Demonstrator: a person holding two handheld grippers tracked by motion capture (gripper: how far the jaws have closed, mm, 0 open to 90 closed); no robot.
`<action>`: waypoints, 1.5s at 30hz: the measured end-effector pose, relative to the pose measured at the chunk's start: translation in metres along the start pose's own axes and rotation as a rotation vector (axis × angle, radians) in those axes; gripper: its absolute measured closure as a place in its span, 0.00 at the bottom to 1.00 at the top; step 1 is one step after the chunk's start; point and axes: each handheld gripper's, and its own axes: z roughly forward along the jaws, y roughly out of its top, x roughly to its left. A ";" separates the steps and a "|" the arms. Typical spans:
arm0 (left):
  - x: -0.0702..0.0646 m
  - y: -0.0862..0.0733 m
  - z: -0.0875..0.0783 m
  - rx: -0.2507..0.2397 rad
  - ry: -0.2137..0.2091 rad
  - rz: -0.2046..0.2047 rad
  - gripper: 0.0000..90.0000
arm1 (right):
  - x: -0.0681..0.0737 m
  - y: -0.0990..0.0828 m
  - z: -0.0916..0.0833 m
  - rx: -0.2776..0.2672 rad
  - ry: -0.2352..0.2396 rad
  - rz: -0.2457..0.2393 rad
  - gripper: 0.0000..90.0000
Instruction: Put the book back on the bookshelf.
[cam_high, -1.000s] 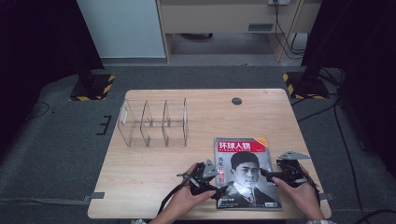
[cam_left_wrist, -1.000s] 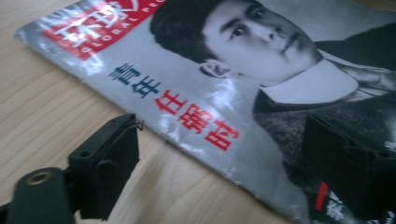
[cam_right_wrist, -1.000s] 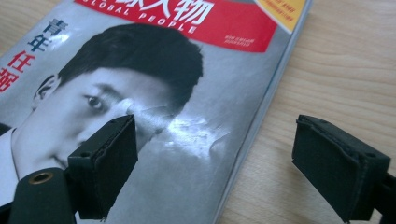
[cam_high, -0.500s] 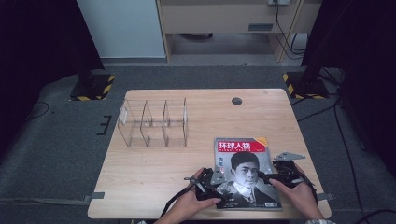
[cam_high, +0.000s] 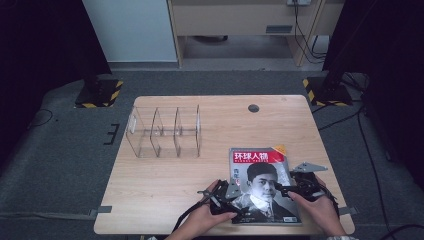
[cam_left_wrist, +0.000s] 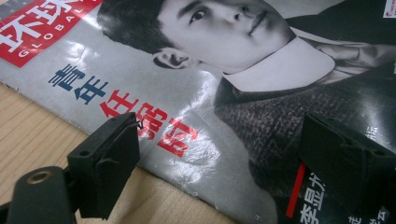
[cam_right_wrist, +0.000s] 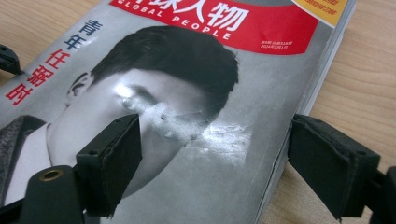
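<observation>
Little has shifted since earlier: both hands stayed by the magazine (cam_high: 262, 185) at the table's (cam_high: 165, 185) near right corner. Left gripper (cam_high: 235, 192) and right gripper (cam_high: 280, 189) gape empty, straddling its side edges, spine running away.

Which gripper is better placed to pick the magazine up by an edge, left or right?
Probably right. The right gripper has open jaws straddling the magazine at its page edge, one jaw over the cover, one over the table. The left gripper is open too, mostly over the cover.
</observation>
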 end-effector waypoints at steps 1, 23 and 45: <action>0.000 0.000 0.000 0.000 0.000 0.001 0.13 | 0.000 0.000 -0.001 -0.003 0.000 -0.002 0.21; 0.000 0.000 0.000 0.003 0.001 -0.004 0.13 | 0.008 0.003 -0.006 0.013 -0.052 -0.099 0.32; 0.000 0.001 0.001 0.004 0.000 -0.008 0.13 | 0.007 0.009 -0.013 -0.092 0.054 -0.021 0.48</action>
